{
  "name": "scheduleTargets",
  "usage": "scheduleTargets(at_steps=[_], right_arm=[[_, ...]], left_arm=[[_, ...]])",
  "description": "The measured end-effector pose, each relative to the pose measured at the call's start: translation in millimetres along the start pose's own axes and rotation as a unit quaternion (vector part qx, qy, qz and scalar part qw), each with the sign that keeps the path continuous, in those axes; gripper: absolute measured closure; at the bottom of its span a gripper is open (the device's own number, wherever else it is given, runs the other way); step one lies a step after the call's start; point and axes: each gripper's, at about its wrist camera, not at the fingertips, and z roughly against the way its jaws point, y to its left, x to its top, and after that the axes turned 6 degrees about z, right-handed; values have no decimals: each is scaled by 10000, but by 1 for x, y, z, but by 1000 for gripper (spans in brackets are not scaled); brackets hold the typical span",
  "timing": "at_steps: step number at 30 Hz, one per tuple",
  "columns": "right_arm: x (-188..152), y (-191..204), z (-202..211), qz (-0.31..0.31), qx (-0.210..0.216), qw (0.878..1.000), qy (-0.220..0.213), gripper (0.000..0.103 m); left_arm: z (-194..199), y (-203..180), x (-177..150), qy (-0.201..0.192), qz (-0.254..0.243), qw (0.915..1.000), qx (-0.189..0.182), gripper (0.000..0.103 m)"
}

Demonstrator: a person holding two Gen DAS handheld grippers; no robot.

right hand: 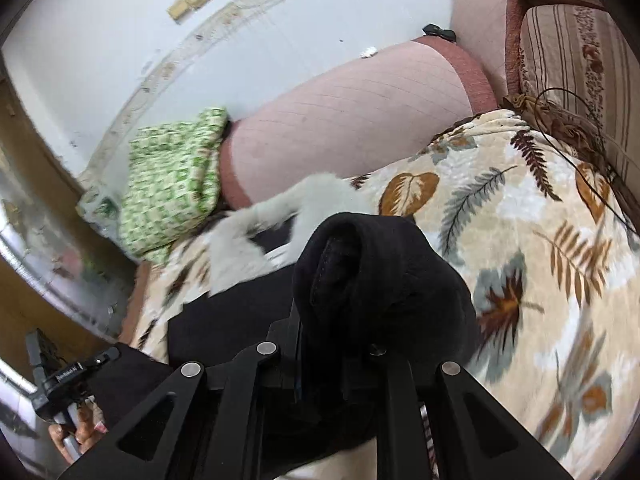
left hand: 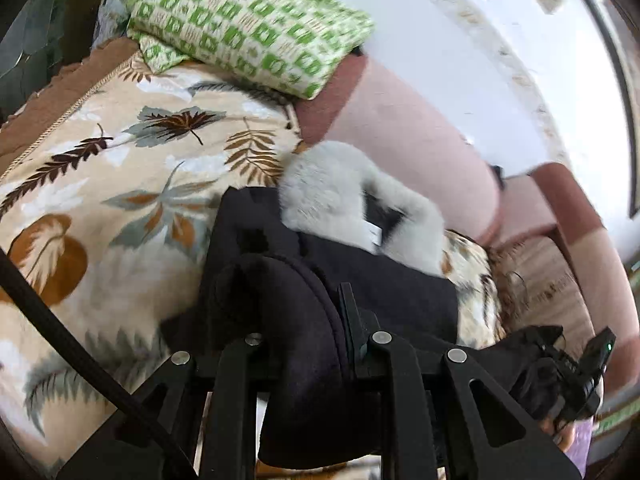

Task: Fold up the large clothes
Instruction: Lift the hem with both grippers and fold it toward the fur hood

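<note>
A black coat (left hand: pixel 384 280) with a pale grey fur collar (left hand: pixel 332 192) lies on a leaf-patterned blanket (left hand: pixel 120 160). My left gripper (left hand: pixel 316 320) is shut on a bunched fold of the coat, which drapes over its fingers and hides the tips. In the right wrist view, my right gripper (right hand: pixel 336 320) is likewise shut on a lifted fold of the black coat (right hand: pixel 232 320), with the fur collar (right hand: pixel 320 196) beyond it. Each view shows the other gripper at its lower edge, held in a hand: the right gripper (left hand: pixel 576 368) and the left gripper (right hand: pixel 60 376).
A green-and-white patterned pillow (left hand: pixel 248 20) (right hand: pixel 172 184) rests at one end of the blanket (right hand: pixel 520 240). A pink sofa back (left hand: pixel 420 132) (right hand: pixel 352 120) runs behind the coat, below a white wall. A thin dark cable (right hand: pixel 580 152) lies at the blanket's far right edge.
</note>
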Motion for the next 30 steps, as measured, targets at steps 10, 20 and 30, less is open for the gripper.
scheduleTargets(at_steps=[10, 20, 30], right_arm=[[34, -48, -129, -687, -484, 9941, 681, 89], [42, -58, -204, -706, -731, 9910, 866, 88], [45, -64, -206, -835, -754, 9896, 891, 85]], left_arm=[[-119, 18, 55, 521, 417, 9969, 428, 84], [-171, 35, 70, 519, 709, 9951, 444, 82], [-134, 23, 80, 396, 661, 9970, -69, 56]])
